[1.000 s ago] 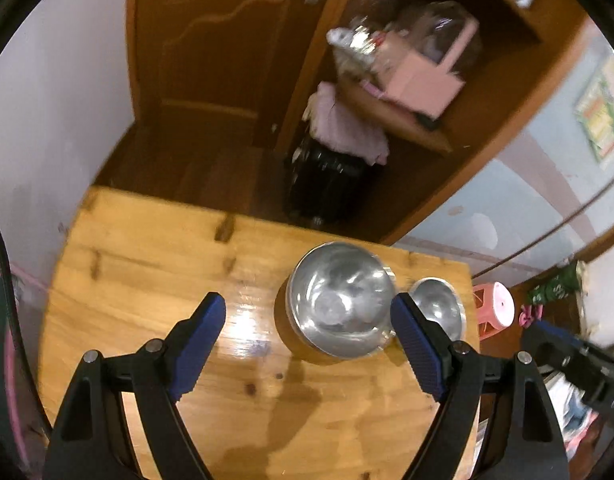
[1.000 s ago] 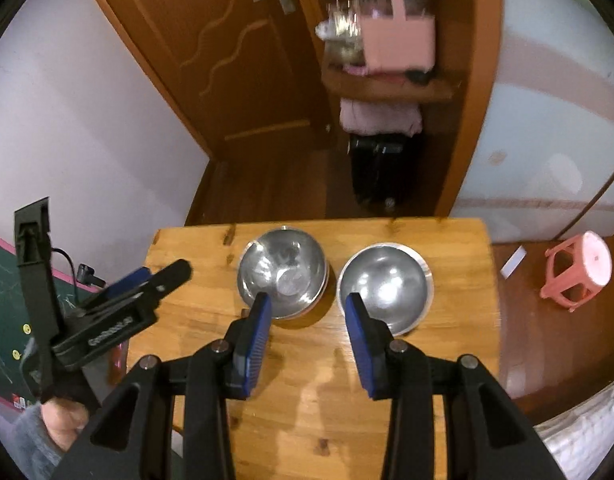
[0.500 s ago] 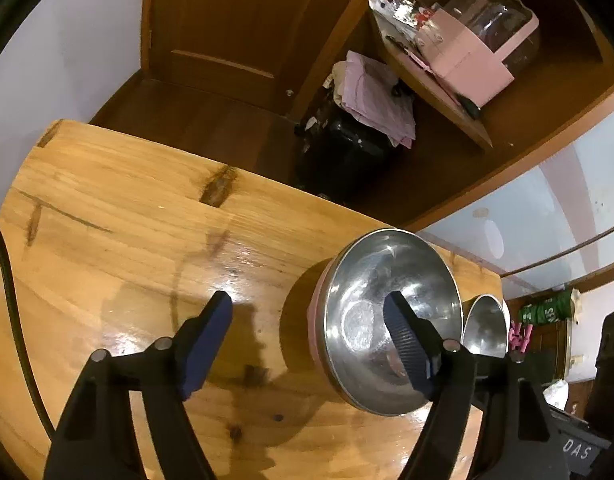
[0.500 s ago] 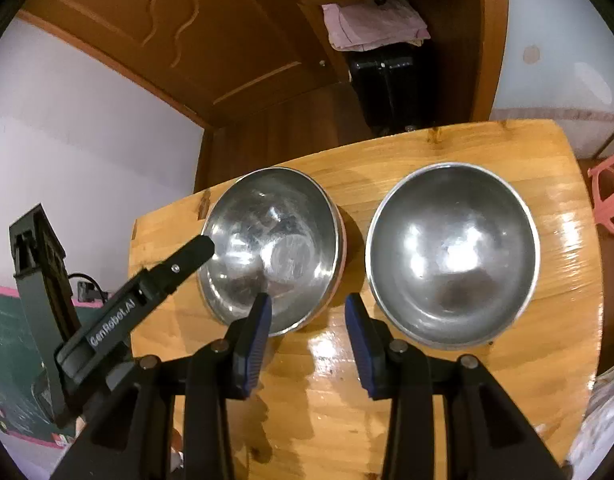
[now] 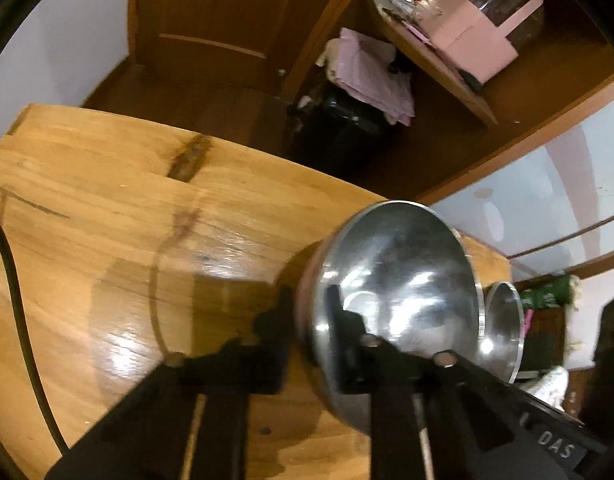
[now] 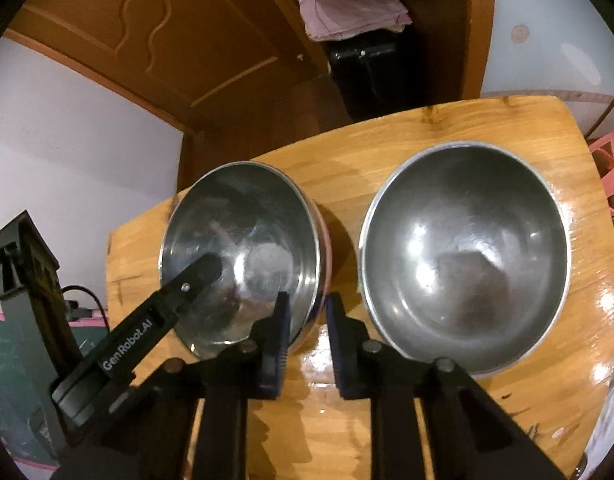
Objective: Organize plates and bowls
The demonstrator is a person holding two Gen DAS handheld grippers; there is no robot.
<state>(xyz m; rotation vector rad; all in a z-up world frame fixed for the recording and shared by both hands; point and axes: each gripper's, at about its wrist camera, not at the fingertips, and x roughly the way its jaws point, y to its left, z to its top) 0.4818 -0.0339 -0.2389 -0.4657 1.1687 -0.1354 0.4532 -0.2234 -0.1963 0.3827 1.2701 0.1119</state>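
Left hand-held gripper just closed, clamped on left steel bowl rim; right hand-held gripper closing w/ same bowl's near rim between fingers, on wooden surface

Second bowl mostly hidden behind nearer bowl; left gripper motion-blurred.

You worked over a honey-yellow wooden table with darker brown grain streaks and a glossy sheen. On it sat two silver steel bowls: the left bowl showed a pinkish band on its outer wall, and the right bowl was plain grey-silver inside. Your right gripper was black with dark blue pads; your left gripper looked black. Behind, a reddish-brown door carried wavy carved lines, and a pale pink cloth lay on a black case.
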